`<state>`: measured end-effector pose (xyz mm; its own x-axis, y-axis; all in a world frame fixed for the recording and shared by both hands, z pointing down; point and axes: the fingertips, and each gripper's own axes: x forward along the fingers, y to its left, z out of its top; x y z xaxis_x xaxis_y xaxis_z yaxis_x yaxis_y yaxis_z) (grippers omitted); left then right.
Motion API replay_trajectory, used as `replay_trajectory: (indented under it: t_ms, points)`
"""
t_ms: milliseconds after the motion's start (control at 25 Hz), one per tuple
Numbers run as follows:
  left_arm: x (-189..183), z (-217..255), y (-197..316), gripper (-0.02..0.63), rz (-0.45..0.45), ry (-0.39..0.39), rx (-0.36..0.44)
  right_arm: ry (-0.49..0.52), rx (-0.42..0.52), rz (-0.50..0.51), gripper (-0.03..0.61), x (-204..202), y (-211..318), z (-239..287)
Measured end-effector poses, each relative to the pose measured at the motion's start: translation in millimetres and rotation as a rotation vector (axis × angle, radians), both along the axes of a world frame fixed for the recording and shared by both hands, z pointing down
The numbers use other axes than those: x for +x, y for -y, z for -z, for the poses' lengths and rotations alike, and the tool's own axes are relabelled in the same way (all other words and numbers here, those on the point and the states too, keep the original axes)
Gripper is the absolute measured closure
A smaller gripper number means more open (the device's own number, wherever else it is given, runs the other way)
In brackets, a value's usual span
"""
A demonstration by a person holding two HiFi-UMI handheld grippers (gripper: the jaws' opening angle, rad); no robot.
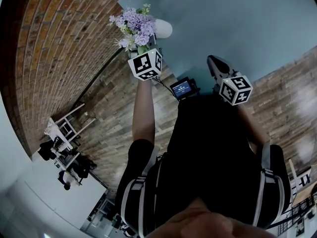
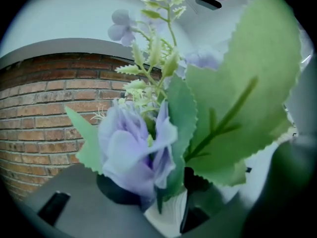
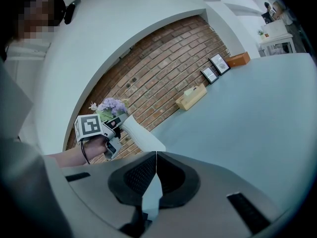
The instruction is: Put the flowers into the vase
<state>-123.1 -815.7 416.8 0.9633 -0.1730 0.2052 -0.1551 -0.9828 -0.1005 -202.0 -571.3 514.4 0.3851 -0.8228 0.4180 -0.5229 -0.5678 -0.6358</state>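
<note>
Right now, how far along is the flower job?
Done, apparently: the flowers stand at the mouth of the vase. In hand: the left tool is round their base, jaws apart, with the vase's white showing between them, so no visible grip. The right tool is shut and empty. Left: draw the left tool clear.
</note>
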Motion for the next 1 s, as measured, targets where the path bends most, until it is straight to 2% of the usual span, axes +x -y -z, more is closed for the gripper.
replay_trajectory:
  t_ms: [320, 560, 800, 1000]
  points:
    - [-1.2, 0.0, -1.1, 0.333, 0.026, -0.014, 0.024, 0.007, 0.002, 0.002, 0.560, -2.1, -0.7, -2.6]
    - [-4.2, -2.0, -1.6, 0.271, 0.002, -0.007, -0.046, 0.010, 0.003, 0.000, 0.560, -1.7, -0.8, -3.3]
    - [-7.8, -0.7, -4.0, 0.190, -0.020, 0.002, -0.062, 0.011, 0.004, 0.010, 0.560, -2.8, 1.9, -3.4]
    - [-10.1, -11.3, -4.9, 0.153, -0.026, 0.026, -0.088, 0.016, 0.006, 0.014, 0.560, -3.4, 2.1, -4.9]
